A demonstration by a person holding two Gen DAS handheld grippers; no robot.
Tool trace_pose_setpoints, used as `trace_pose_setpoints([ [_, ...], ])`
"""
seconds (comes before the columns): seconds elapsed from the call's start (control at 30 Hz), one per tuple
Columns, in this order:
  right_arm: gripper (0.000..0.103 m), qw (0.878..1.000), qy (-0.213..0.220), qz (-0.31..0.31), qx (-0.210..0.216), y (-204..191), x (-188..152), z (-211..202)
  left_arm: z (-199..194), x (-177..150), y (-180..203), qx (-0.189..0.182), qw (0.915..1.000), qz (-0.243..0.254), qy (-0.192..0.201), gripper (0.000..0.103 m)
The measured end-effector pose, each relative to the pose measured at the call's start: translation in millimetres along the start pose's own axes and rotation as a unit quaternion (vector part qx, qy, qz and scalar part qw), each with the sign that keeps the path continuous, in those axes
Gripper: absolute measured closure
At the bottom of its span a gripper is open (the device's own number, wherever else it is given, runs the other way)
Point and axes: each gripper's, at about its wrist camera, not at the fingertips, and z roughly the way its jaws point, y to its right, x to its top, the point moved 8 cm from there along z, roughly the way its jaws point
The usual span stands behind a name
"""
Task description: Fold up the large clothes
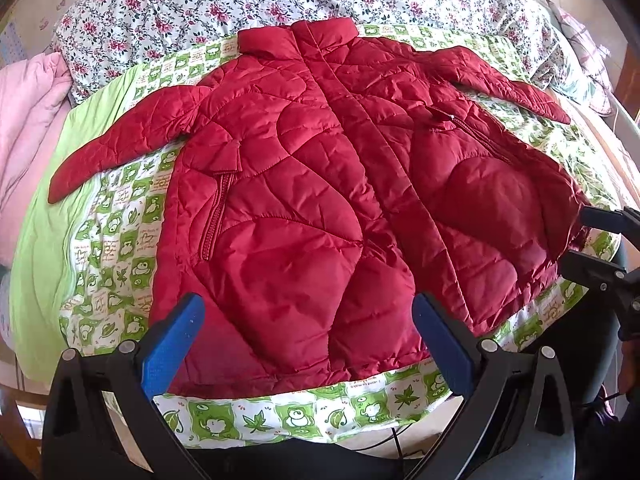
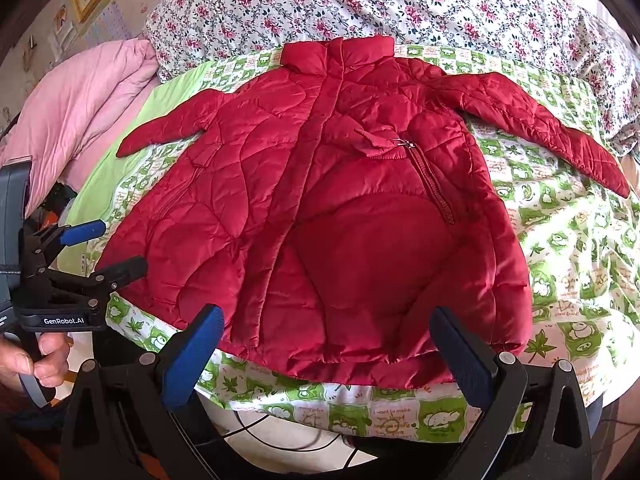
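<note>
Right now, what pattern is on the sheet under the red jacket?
Green and white checks with cartoon animals and leaves on the sheet, clearest in the right wrist view.

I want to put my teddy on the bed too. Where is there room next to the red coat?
The green frog blanket lies bare beside the red coat, under its sleeve, toward the bed's near edge. A smaller bare patch sits under the other sleeve, by the pink quilt. The middle is all coat, and the flowered duvet crowds the collar.

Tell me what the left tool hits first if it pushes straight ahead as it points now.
Probably the bottom hem of the red quilted jacket, which lies flat between the open left tool fingers; depth is uncertain.
</note>
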Motion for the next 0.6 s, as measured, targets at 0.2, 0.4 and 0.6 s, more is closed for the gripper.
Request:
trace_pose_setpoints([
  [0.2, 0.000, 1.000, -0.004, 0.002, 0.001, -1.0, 0.4, 1.1, 1.6, 0.7, -0.2, -0.005, 1.0000, -0.002, -0.004, 0.000],
  [0.4, 0.000, 1.000, 0.016, 0.003, 0.010, -1.7, 5.4, 2.3, 2.2, 3.8, -1.8, 0.002, 0.9999, 0.002, 0.010, 0.000],
  [0.6, 0.000, 1.000, 0.019, 0.005, 0.011, 2.1, 8.6, 2.8, 3.5, 7.1, -2.9, 0.006, 0.9999, 0.004, 0.013, 0.000],
])
